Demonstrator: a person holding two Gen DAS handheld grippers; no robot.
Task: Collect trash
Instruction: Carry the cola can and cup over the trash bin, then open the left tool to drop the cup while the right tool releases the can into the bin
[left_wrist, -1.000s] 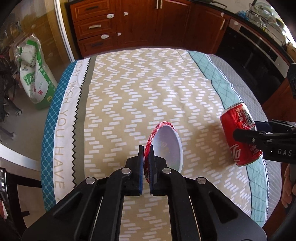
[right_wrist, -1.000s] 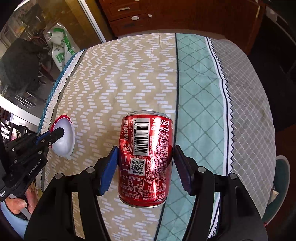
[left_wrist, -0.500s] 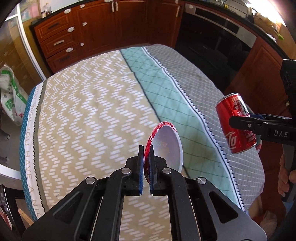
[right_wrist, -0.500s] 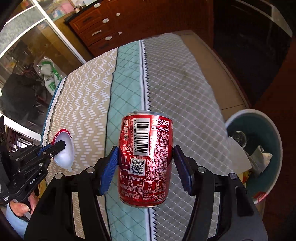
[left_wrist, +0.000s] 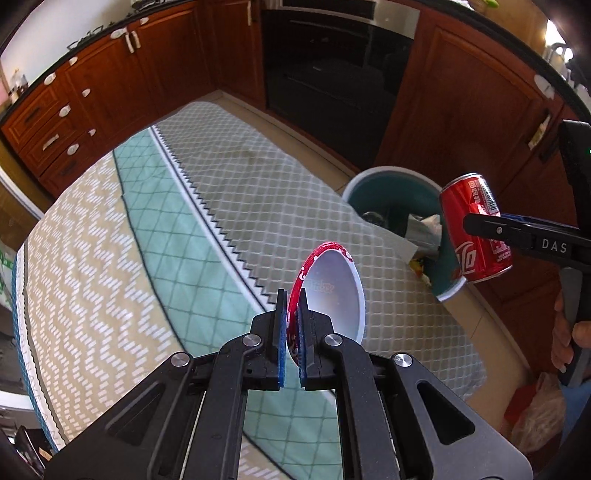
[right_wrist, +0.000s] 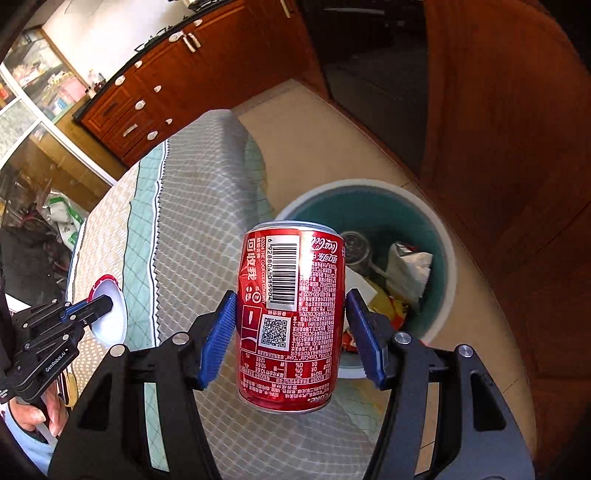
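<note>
My left gripper (left_wrist: 291, 301) is shut on the rim of a red-and-white paper bowl (left_wrist: 334, 290), held on edge above the table's right side. In the right wrist view that bowl (right_wrist: 109, 315) and the left gripper (right_wrist: 101, 304) show at the far left. My right gripper (right_wrist: 290, 317) is shut on a red cola can (right_wrist: 290, 317), its blue pads pressing both sides. The can (left_wrist: 474, 232) hangs at the near edge of a teal trash bin (right_wrist: 439, 240) that stands on the floor beside the table. The bin (left_wrist: 391, 184) holds wrappers and other litter.
A patterned tablecloth covers the table (left_wrist: 129, 240), whose right edge drops off beside the bin. Dark wooden cabinets (left_wrist: 110, 85) and an oven (left_wrist: 332, 62) line the far side. A plastic bag (left_wrist: 535, 413) lies on the floor at lower right.
Both grippers have swept to the right across the table with the bowl and the can. The trash bin has come into view, with the can at its near edge.
</note>
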